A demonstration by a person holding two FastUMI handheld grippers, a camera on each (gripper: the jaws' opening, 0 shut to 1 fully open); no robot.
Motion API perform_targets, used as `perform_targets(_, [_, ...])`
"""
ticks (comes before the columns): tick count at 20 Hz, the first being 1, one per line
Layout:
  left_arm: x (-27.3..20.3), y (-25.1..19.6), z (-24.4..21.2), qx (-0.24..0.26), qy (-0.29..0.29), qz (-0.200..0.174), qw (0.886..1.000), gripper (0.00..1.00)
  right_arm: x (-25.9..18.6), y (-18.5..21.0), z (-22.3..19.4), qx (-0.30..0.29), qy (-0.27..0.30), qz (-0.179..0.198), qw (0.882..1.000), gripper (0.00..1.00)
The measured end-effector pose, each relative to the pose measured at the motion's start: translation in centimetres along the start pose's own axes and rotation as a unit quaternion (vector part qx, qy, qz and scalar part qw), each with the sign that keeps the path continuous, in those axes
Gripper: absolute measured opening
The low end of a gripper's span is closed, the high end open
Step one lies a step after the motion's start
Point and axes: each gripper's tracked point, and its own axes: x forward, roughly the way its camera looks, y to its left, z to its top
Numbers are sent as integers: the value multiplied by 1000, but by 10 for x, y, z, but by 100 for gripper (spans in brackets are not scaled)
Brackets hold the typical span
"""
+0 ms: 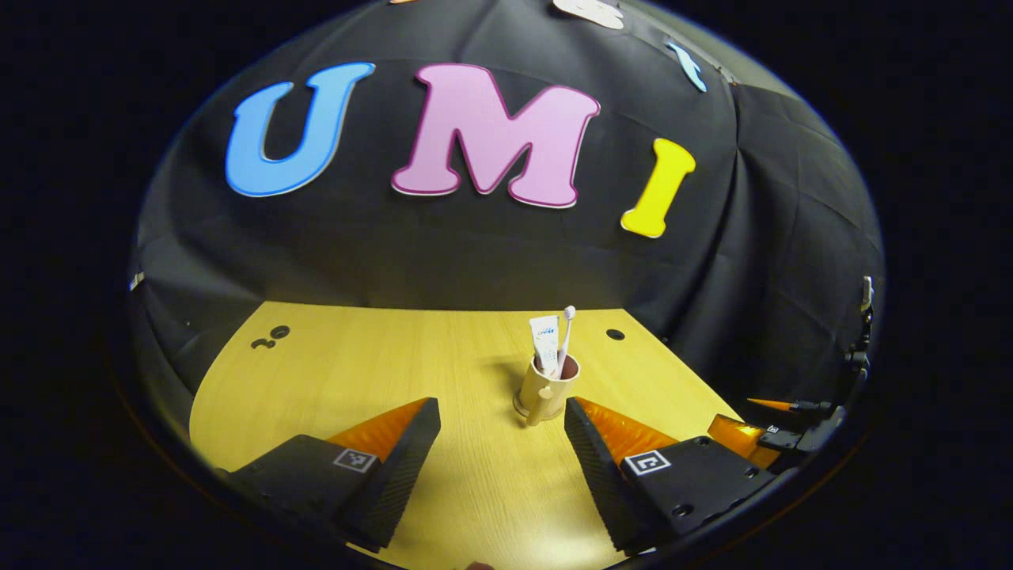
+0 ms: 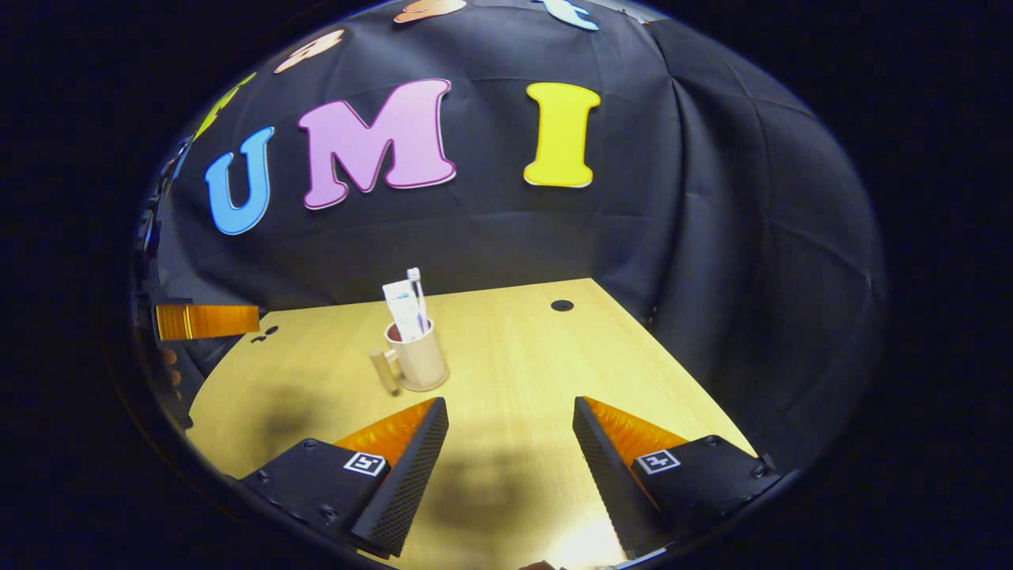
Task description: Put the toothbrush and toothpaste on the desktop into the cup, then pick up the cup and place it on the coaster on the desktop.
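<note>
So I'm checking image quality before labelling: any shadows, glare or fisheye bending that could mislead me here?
Left gripper view: the cup casts a soft shadow to its left on the table, whose far edge bows from fisheye distortion. Right gripper view: broad blurry shadows lie on the table ahead of the right hand-held gripper, with a bright glare patch at the bottom edge; the cup stays sharp.

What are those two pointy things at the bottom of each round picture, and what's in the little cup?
Those are the two fingers of a gripper, a grabbing tool a person holds, one in each hand. A camera rides on each, so one picture looks out from the left gripper and the other from the right gripper. Both are open and hold nothing. On the wooden table stands a cup with a handle, on a coaster. Inside it stand a toothbrush and a toothpaste tube.
</note>
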Motion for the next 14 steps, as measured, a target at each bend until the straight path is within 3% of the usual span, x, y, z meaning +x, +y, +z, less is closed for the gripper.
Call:
perform_targets(4, [-68, 16, 10, -5, -74, 27, 997, 97, -33, 37, 16, -3, -3, 26, 1000, 97])
perform_targets(7, [-114, 31, 4, 6, -97, 57, 994, 97, -63, 56, 21, -18, -15, 36, 999, 97])
perform_targets(14, [-203, 40, -20, 10, -137, 81, 987, 97, -128, 89, 4, -18, -28, 51, 998, 97])
